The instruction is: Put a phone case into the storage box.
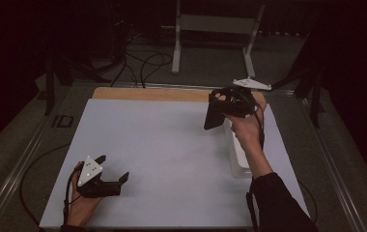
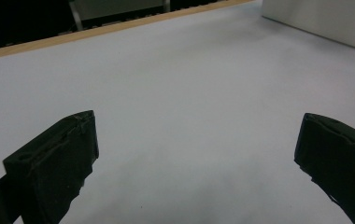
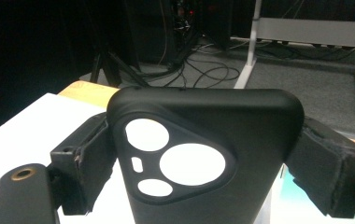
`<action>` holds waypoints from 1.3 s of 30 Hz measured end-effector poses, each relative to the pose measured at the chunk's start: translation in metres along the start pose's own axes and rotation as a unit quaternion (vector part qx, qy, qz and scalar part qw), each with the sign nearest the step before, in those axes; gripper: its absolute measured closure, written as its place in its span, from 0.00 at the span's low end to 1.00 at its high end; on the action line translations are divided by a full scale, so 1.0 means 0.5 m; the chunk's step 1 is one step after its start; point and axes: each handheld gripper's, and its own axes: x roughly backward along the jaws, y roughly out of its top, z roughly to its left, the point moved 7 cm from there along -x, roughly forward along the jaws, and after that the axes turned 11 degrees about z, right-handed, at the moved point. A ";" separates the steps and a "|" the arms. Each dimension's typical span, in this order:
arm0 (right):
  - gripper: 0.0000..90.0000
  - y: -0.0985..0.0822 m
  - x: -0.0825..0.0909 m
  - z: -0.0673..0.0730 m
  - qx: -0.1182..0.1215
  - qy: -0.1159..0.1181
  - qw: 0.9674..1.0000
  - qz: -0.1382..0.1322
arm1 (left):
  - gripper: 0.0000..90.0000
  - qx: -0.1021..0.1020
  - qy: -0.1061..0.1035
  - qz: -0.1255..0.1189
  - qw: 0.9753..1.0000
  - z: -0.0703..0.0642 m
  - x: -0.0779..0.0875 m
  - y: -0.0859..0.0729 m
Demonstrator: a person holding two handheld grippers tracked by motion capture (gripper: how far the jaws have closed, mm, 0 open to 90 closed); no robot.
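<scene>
Two tongs, right tongs (image 3: 203, 154) clamping black phone case (image 3: 199, 154), camera cutouts facing lens, left tongs (image 2: 194, 163) spread, holding nothing

phone case (image 3: 203, 158): lower end cut off by frame | white box (image 1: 237, 150): partly hidden behind right forearm

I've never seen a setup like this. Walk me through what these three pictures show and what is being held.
A person sits at a white table and holds a hand-operated gripper in each hand. The high view looks down from above. The other two come from cameras riding on the grippers, looking along their black jaws. The left gripper rests low near the table's front, jaws spread wide with nothing between them. The right gripper is raised and clamps a black phone case by its sides; the camera cut-outs face the lens. Beneath the right hand stands a white box.
</scene>
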 end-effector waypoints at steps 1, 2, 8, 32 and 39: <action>0.16 0.003 -0.002 -0.002 -0.001 -0.001 1.000 0.000 | 0.00 0.000 0.000 0.000 1.000 0.000 0.000 0.000; 0.16 0.005 -0.004 -0.003 -0.001 -0.004 1.000 0.000 | 0.00 0.000 0.000 0.000 1.000 -0.001 0.000 0.000; 0.16 0.011 -0.009 -0.013 -0.004 -0.013 1.000 0.002 | 0.00 -0.001 -0.001 -0.001 1.000 -0.001 0.000 0.001; 0.16 0.040 -0.005 -0.061 -0.022 -0.053 0.998 -0.001 | 0.00 -0.002 -0.002 -0.001 1.000 -0.003 0.000 0.001; 0.16 0.041 -0.008 -0.082 -0.029 -0.067 0.997 0.002 | 0.00 -0.001 -0.003 -0.002 1.000 -0.002 0.000 0.001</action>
